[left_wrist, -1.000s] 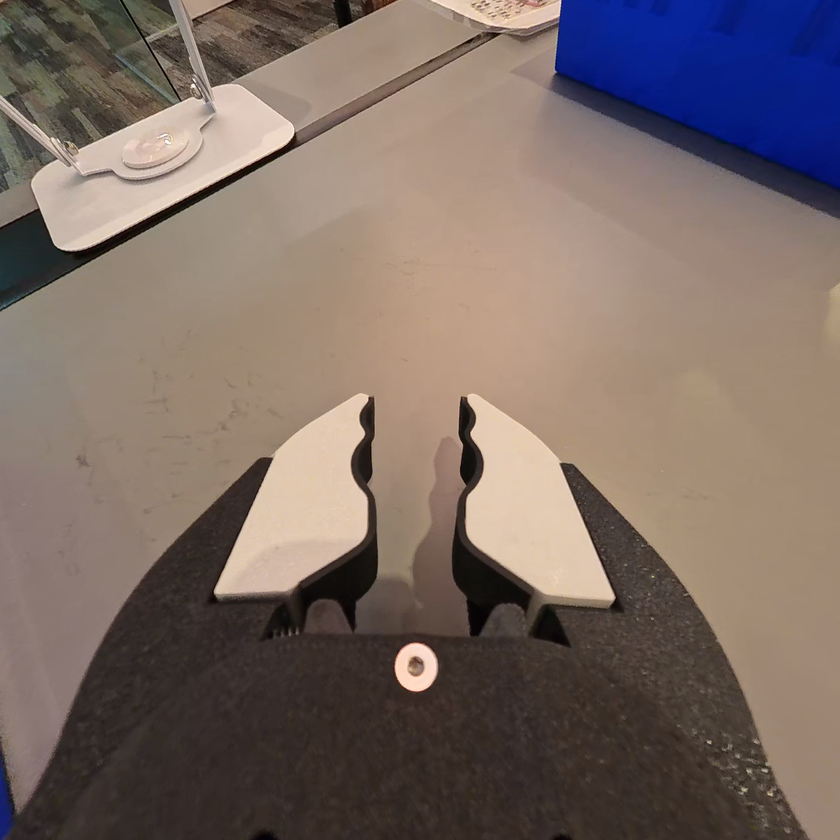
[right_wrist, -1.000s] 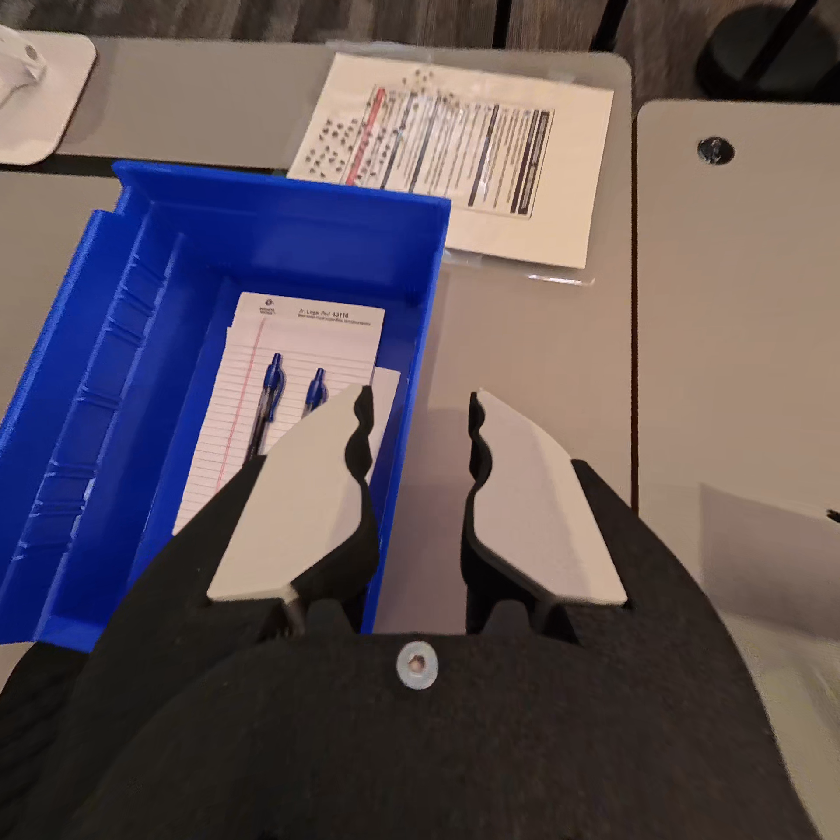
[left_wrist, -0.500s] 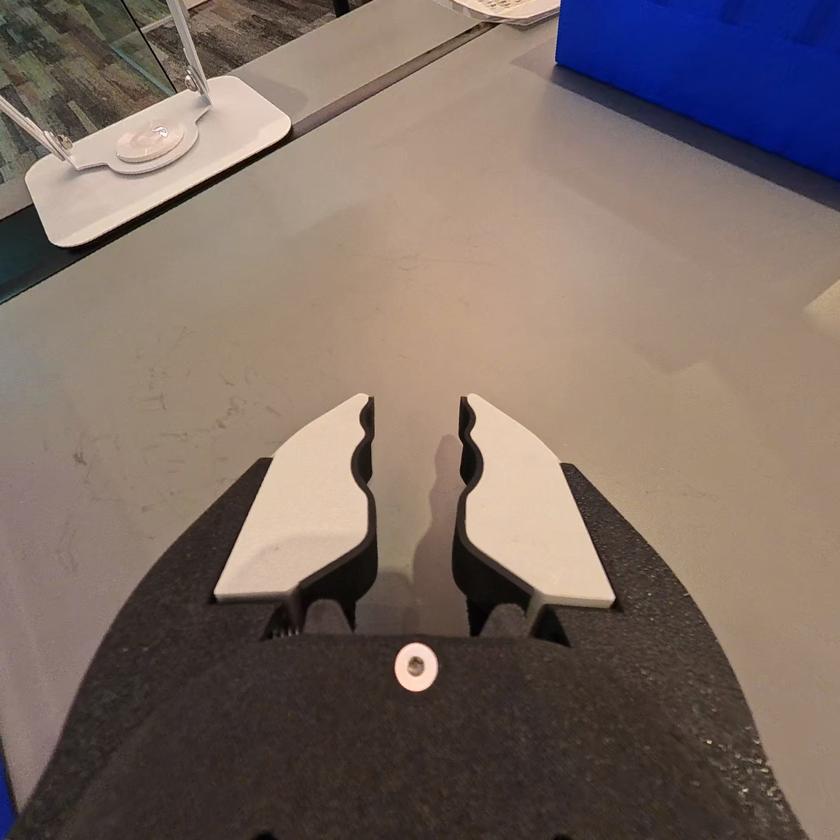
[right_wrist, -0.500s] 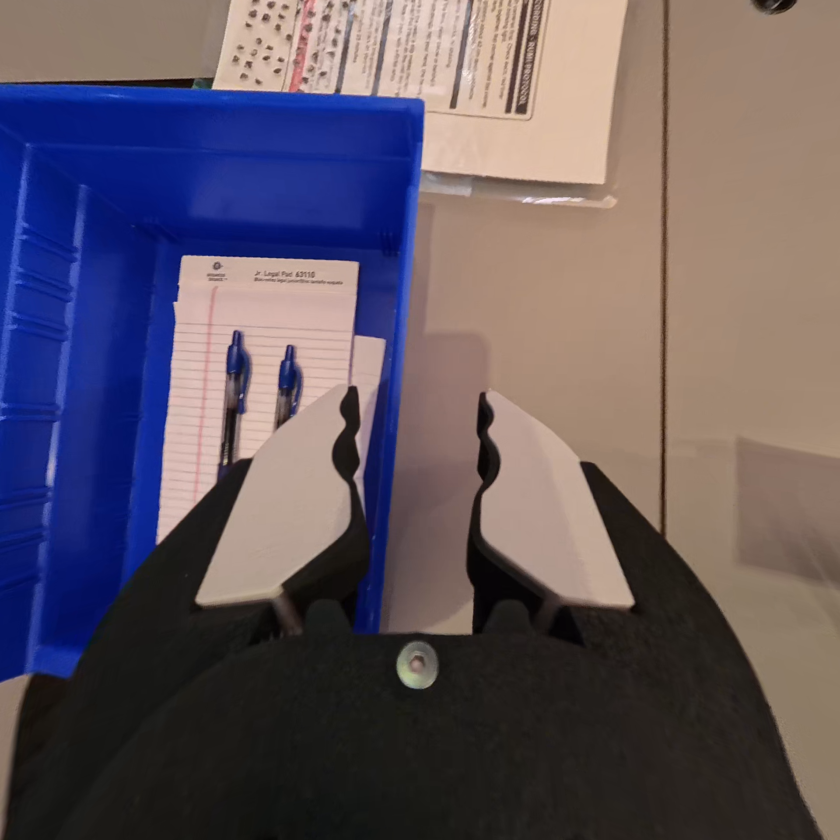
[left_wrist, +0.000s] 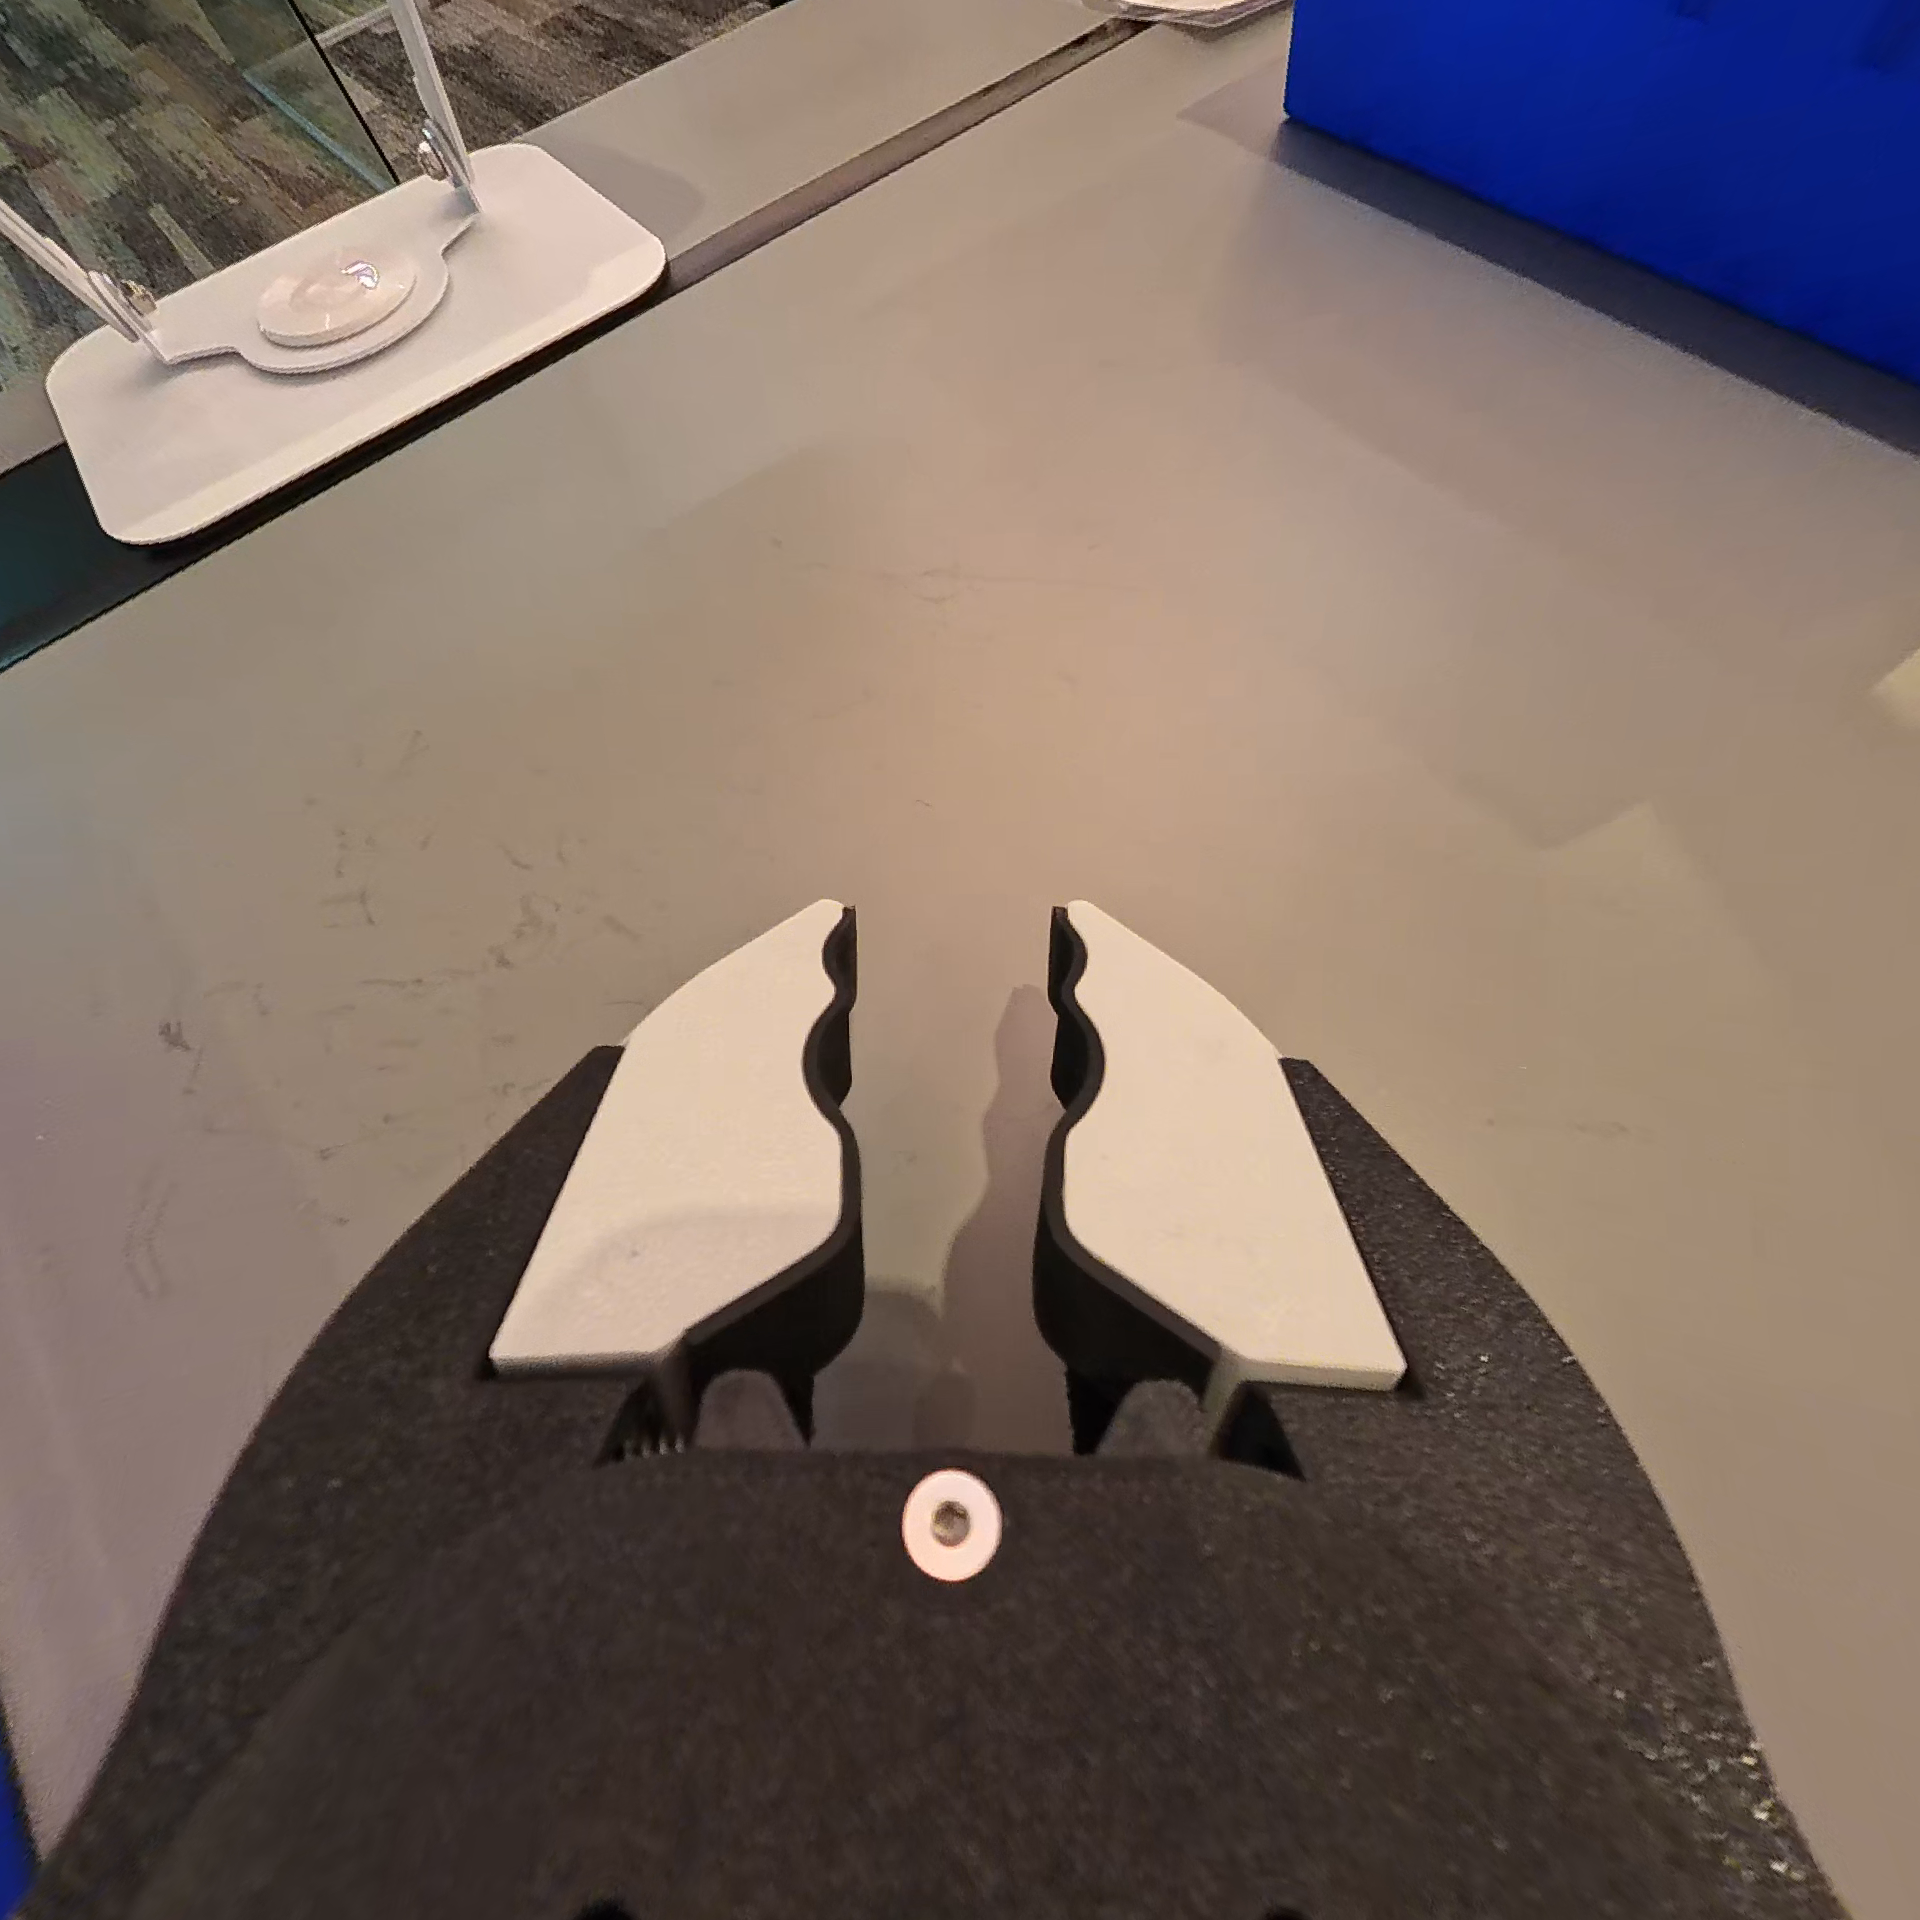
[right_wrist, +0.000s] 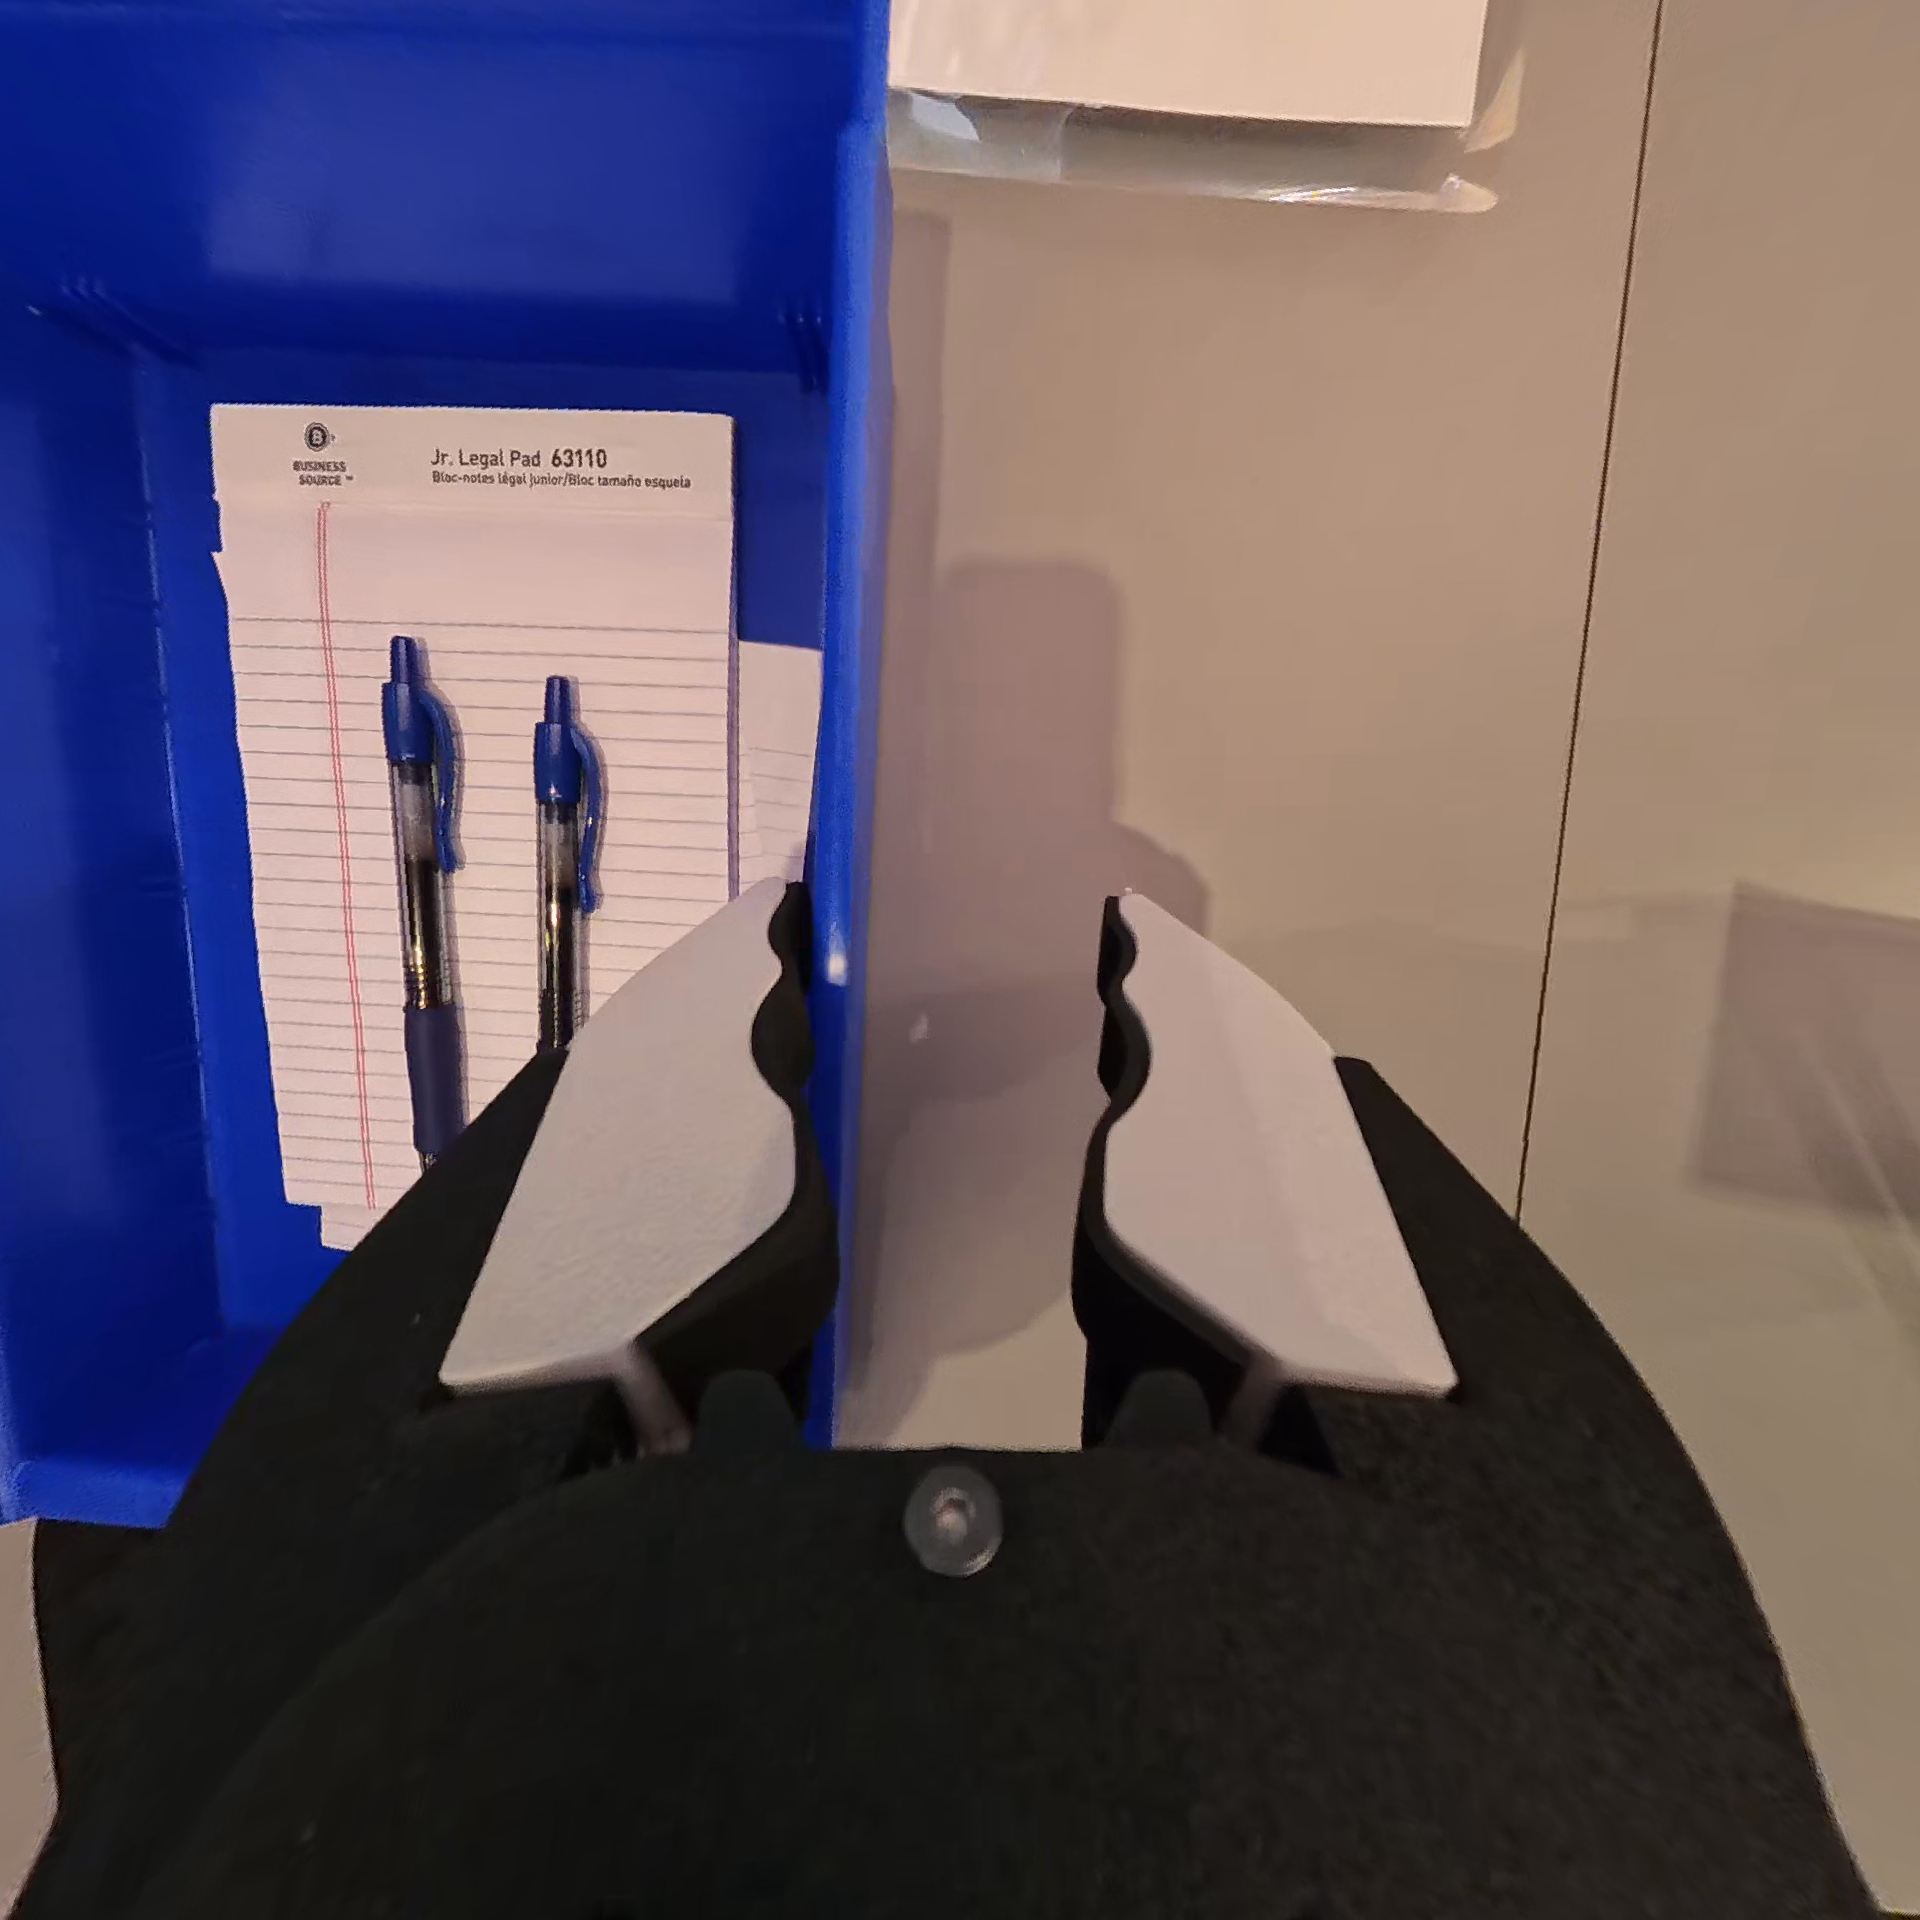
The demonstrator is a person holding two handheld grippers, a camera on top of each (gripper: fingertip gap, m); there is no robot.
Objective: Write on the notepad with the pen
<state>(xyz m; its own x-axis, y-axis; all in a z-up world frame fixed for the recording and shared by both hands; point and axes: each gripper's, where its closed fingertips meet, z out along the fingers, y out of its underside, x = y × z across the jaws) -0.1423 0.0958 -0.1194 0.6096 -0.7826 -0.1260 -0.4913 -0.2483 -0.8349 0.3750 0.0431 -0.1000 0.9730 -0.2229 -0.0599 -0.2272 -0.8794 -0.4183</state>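
Fingers spread wide on the right gripper (right_wrist: 951, 904), nothing between them, straddling the right wall of the blue bin (right_wrist: 852, 623) — left finger (right_wrist: 644, 1122) over the inside, right one out over the bare grey counter (right_wrist: 1299, 623). Looks like the reach-for-the-pen step, nothing picked up yet. Notepad (right_wrist: 488, 582) flat on the bin floor, two blue pens on it: left pen (right_wrist: 421, 831) and right pen (right_wrist: 561, 821), side by side, clips up. Next move probably needs a shift left into the bin, then down over one barrel without clipping the wall. Left gripper (left_wrist: 951, 914) parted too and empty — low over open counter, aimed forward, bin off to its upper right, white stand base (left_wrist: 343, 343) far left.
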